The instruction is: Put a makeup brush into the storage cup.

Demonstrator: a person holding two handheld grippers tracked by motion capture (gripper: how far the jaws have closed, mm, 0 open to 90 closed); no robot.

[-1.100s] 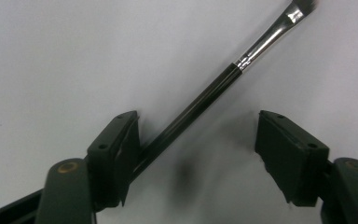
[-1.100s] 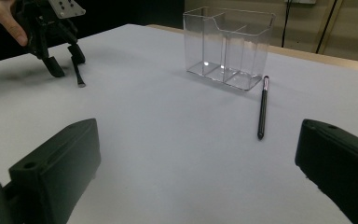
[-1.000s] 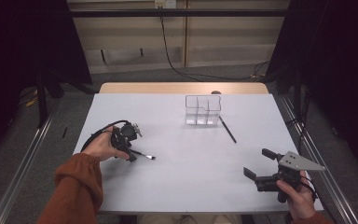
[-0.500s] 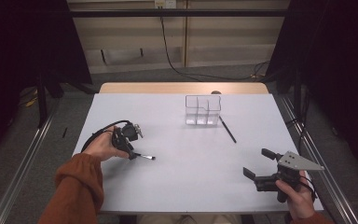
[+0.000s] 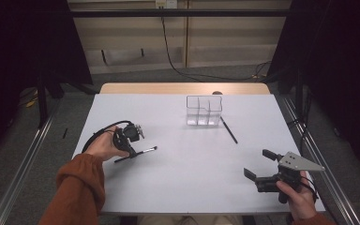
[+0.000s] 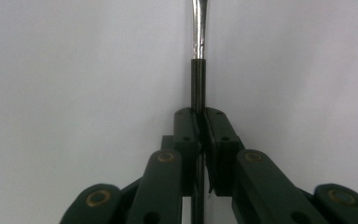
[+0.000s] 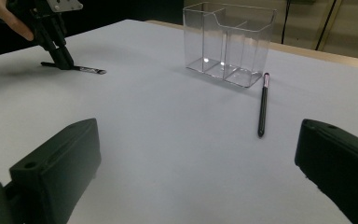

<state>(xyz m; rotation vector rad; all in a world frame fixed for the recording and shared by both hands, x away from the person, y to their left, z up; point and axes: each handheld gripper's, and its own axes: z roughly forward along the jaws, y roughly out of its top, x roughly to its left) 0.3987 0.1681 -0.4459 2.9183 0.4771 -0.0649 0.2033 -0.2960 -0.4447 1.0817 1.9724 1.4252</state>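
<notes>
A thin brush [image 5: 144, 151] with a black handle and silver ferrule lies low over the white table [image 5: 183, 187] at the left. My left gripper [image 5: 130, 147] is shut on its handle. In the left gripper view the jaws [image 6: 199, 115] pinch the black handle, and the brush [image 6: 198, 77] runs straight ahead. My right gripper [image 5: 258, 163] is held open above the table's near right corner, with nothing between its jaws [image 7: 196, 163]. From the right gripper view the left gripper [image 7: 61, 59] points down on the brush [image 7: 91, 70].
A clear plastic box [image 5: 204, 111] with compartments stands at the table's far middle, also seen as the clear box [image 7: 228, 42]. A black pen [image 5: 228, 130] lies just right of it, near the box's corner [image 7: 262, 105]. The table's wooden far edge [image 5: 183, 88] is behind.
The brush in my left gripper has turned, its ferrule end swinging toward the far side and its handle end now showing near the hand. The right gripper has not moved.
</notes>
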